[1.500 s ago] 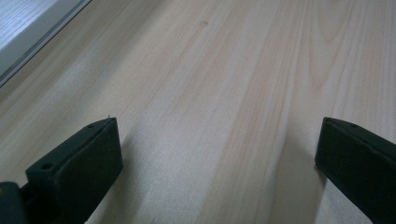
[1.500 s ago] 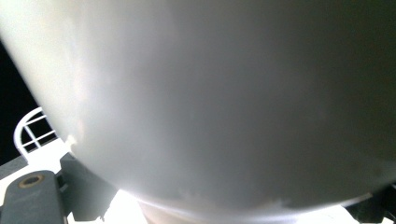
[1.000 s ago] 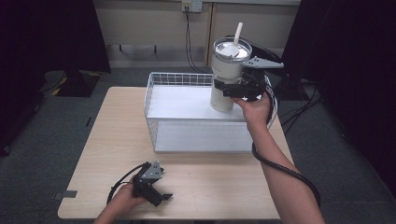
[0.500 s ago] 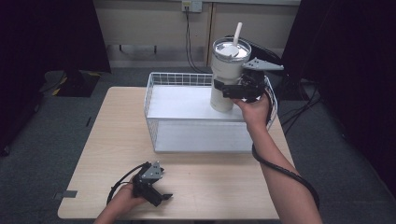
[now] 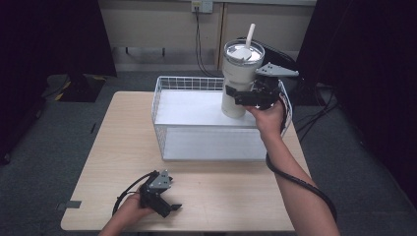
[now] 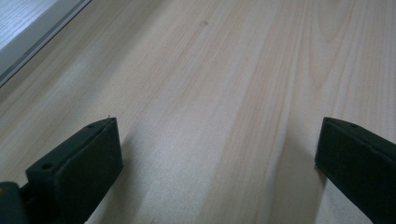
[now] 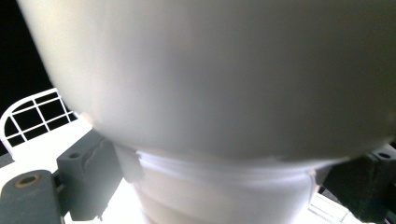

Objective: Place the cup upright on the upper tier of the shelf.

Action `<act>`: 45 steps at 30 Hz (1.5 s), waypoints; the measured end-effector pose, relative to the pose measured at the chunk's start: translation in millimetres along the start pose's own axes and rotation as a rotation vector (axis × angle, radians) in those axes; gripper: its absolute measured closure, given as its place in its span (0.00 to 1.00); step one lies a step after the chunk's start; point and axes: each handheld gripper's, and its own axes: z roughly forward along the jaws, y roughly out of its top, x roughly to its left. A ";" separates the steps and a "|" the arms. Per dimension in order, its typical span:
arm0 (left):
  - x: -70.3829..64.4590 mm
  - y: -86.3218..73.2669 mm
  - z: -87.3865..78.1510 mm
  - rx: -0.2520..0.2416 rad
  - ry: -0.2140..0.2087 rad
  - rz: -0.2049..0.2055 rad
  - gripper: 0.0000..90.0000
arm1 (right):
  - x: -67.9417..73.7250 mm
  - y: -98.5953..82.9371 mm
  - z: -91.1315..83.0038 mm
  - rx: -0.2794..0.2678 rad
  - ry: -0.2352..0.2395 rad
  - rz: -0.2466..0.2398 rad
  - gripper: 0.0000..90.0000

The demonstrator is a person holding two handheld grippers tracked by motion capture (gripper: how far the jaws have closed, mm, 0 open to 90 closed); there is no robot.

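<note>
A cream tumbler (image 5: 239, 73) with a lid and a white straw hangs upright over the right back part of the white wire basket (image 5: 167, 88). My right gripper (image 5: 241, 97) is shut on the tumbler's narrow lower part, and in the right gripper view the tumbler (image 7: 224, 84) sits between both black pads (image 7: 88, 172). My left gripper (image 5: 167, 207) rests low on the wooden table (image 5: 113, 142) near its front edge, open. In the left gripper view my left gripper (image 6: 217, 154) has bare wood between its jaws.
The basket has a white floor and stands on the back half of the table. Black cables (image 5: 300, 182) trail from both grippers. Dark curtains flank the scene and a cabinet wall stands behind.
</note>
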 end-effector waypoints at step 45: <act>-0.1 0.0 0.2 -0.001 0.002 -0.001 0.00 | 1.6 -27.1 -47.8 0.057 0.051 -0.026 0.12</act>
